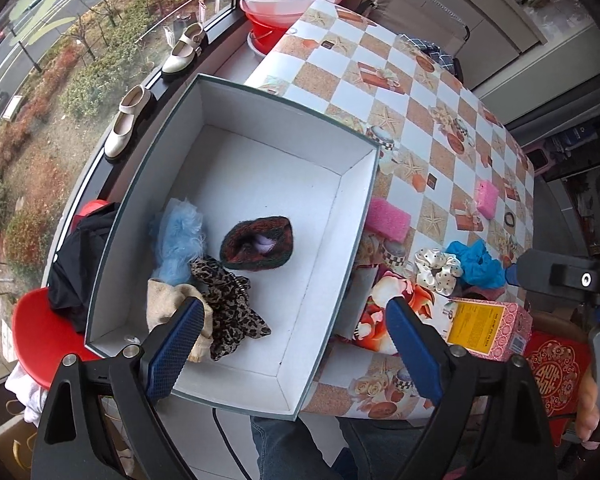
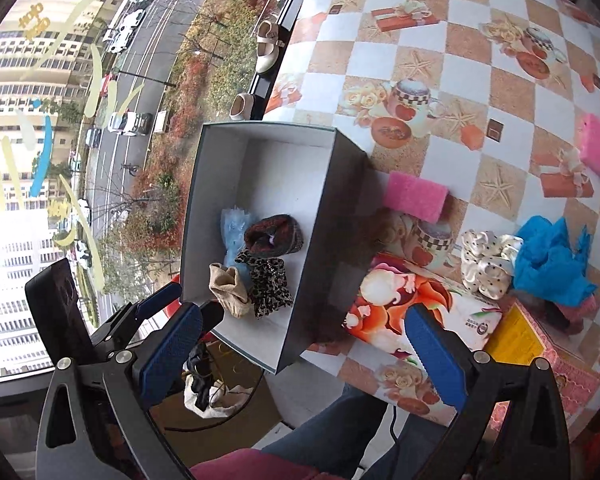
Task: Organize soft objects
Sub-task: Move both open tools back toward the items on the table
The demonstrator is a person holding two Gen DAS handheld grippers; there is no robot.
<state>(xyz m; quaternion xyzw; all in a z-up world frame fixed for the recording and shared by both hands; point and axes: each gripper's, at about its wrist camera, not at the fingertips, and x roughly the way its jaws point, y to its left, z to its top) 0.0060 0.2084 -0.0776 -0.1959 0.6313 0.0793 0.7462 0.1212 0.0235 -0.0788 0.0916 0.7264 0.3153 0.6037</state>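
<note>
A white-lined box [image 1: 288, 106] sits at the table's left edge. It holds a light-blue fluffy piece [image 1: 178, 236], a dark knitted item [image 1: 258, 242], a leopard scrunchie [image 1: 230, 308] and a beige sock [image 1: 168, 300]. My left gripper [image 1: 296, 308] hovers over the box's near end, open and empty. My right gripper [image 2: 304, 316] is open and empty too, above the box's near right corner [image 2: 284, 364]. Right of the box lie a pink sponge [image 2: 416, 196], a white dotted scrunchie [image 2: 486, 264], a blue cloth [image 2: 552, 264] and a second pink sponge [image 2: 596, 148].
A floral tissue box [image 2: 400, 304] and a pink box with a yellow label [image 2: 516, 336] stand at the near table edge. Shoes [image 1: 128, 124] sit on the window sill, red basins [image 1: 288, 0] beyond. A red stool [image 1: 40, 332] carries black cloth [image 1: 80, 264]. A person's legs [image 1: 300, 448] are below.
</note>
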